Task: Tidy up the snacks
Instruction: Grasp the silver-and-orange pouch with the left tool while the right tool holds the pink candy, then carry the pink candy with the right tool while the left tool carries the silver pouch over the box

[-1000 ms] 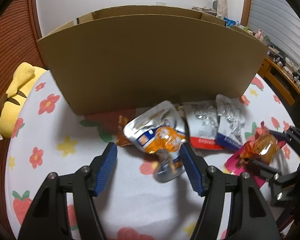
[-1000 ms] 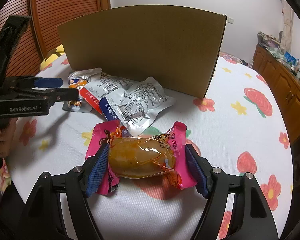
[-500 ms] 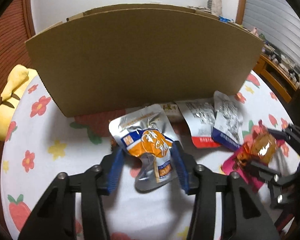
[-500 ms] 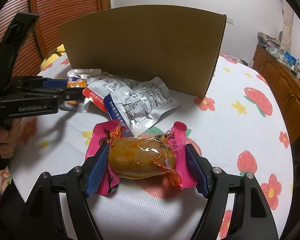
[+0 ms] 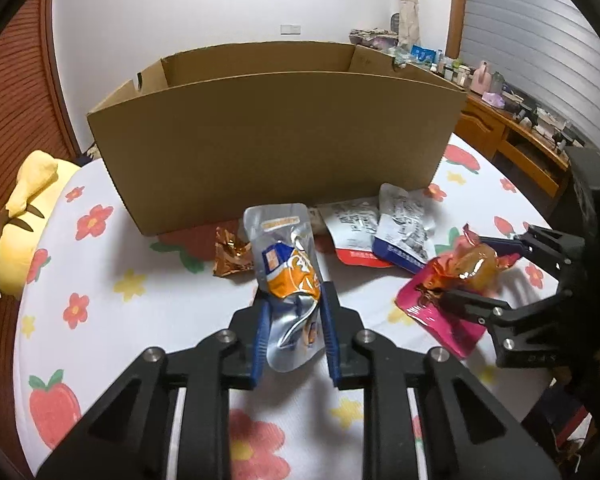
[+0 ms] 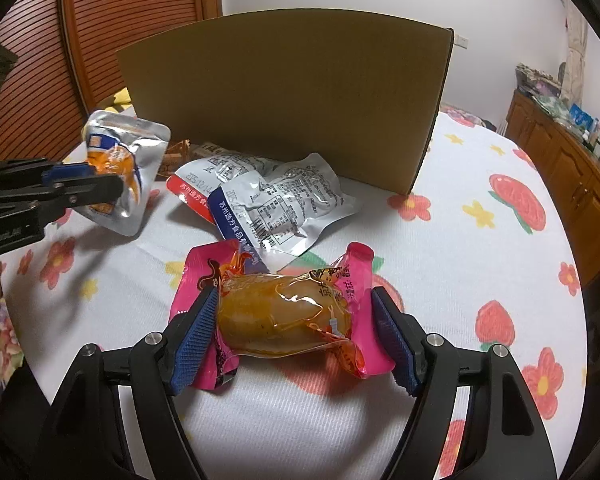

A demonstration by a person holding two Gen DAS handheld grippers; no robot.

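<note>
My left gripper [image 5: 294, 304] is shut on a silver and orange snack pouch [image 5: 290, 276] and holds it off the flowered tablecloth; it shows lifted in the right wrist view [image 6: 120, 172]. My right gripper [image 6: 296, 316] stands open around an orange snack pack [image 6: 284, 312] that lies on a pink packet [image 6: 204, 276], its fingers beside the pack on both sides. The open cardboard box [image 5: 276, 128] stands behind the snacks. Two silver packets, one red-edged [image 6: 196, 188] and one blue-edged [image 6: 276, 208], lie in front of the box.
A small brown wrapper [image 5: 230, 254] lies by the box's front wall. A yellow plush toy [image 5: 20, 216] sits at the table's left edge. A wooden cabinet [image 6: 564, 160] with clutter stands to the right of the table.
My left gripper closed on the silver and orange pouch and lifted it off the table, uncovering the brown wrapper. The right gripper has stayed open around the orange pack.
</note>
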